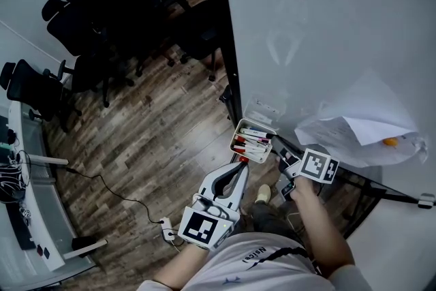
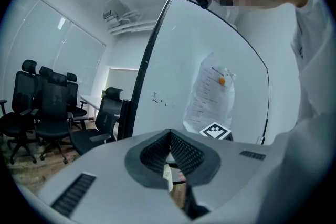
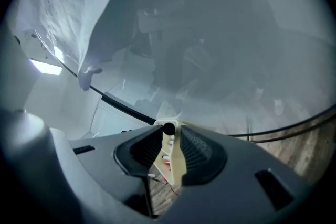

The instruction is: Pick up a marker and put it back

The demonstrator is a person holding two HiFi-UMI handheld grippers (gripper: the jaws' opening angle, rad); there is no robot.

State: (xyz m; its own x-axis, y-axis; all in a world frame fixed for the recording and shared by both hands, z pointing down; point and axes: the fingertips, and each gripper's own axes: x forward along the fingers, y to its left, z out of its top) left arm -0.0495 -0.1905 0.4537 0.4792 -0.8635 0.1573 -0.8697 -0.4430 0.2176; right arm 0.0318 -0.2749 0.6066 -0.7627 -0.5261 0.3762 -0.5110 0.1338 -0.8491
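Whiteboard (image 1: 306, 24) carries the marker box (image 1: 236, 133). Left gripper (image 1: 242, 161) waits just below it, jaws together. Right gripper (image 1: 274, 141) is at the box rim, jaws slightly apart round a marker's black end (image 3: 168, 128). Imo square up first, then squeeze gently.

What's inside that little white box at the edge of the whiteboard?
The small white plastic box holds a pile of whiteboard markers lying flat, with red and dark caps showing. Whatever lies under the top layer, and the box's floor, is covered by them.
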